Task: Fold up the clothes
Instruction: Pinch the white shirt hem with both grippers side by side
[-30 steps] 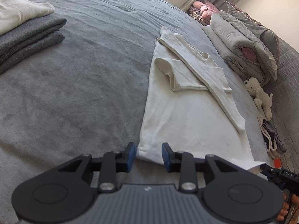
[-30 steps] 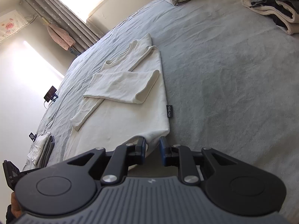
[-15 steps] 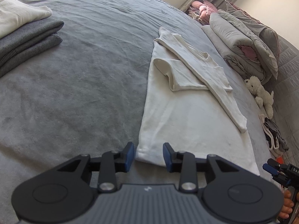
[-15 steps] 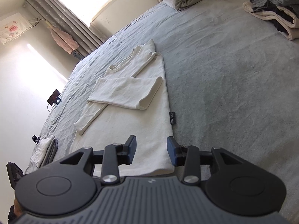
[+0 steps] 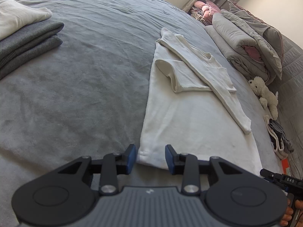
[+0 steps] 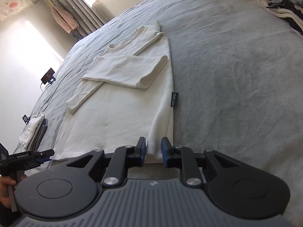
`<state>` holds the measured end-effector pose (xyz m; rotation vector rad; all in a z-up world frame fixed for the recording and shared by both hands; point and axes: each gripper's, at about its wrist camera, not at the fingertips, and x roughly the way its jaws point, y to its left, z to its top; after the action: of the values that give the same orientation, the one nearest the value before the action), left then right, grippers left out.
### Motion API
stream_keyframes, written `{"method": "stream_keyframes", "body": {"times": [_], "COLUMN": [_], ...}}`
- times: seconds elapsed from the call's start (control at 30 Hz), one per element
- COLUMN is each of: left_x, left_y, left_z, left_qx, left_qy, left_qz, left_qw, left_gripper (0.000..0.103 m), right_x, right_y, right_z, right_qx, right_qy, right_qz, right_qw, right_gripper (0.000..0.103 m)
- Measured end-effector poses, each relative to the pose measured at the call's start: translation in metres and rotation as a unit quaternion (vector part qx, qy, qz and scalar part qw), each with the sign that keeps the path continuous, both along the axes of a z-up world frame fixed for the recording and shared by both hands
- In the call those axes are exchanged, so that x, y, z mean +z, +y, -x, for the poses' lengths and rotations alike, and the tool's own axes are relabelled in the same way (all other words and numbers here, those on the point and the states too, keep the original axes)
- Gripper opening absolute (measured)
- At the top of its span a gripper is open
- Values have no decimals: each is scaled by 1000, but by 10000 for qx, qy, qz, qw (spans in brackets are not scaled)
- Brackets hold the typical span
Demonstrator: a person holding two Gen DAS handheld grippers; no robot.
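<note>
A: Grey bed, white shirt lying flat on it, sleeves folded in. What changed?

B: Right tongs were spread half a second ago, now closing on the near right hem corner, cloth bunched between the pads. Left tongs unchanged, part-spread, straddling the near left hem corner, not pinching.

A: Meaning?

B: Probably setting up a hem-to-collar fold.

A: Room?

B: Far side past the collar is bare bed. Folded stack far left, laundry pile far right, both well apart.
</note>
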<state>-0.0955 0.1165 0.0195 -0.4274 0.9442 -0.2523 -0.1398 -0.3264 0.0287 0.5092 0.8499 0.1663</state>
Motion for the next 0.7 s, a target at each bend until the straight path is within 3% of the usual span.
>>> {"method": "stream_keyframes", "body": {"times": [0.7], "left_x": [0], "left_y": [0], "left_z": [0], "left_qx": [14], "left_qy": [-14], "left_qz": [-12], "left_qw": [10000], "left_gripper": [34], "right_x": [-1], "right_y": [2], "right_z": [-1], "right_qx": [-3], "right_qy": [56], "right_qz": [74], "right_qw": [10000], "right_gripper": [25]}}
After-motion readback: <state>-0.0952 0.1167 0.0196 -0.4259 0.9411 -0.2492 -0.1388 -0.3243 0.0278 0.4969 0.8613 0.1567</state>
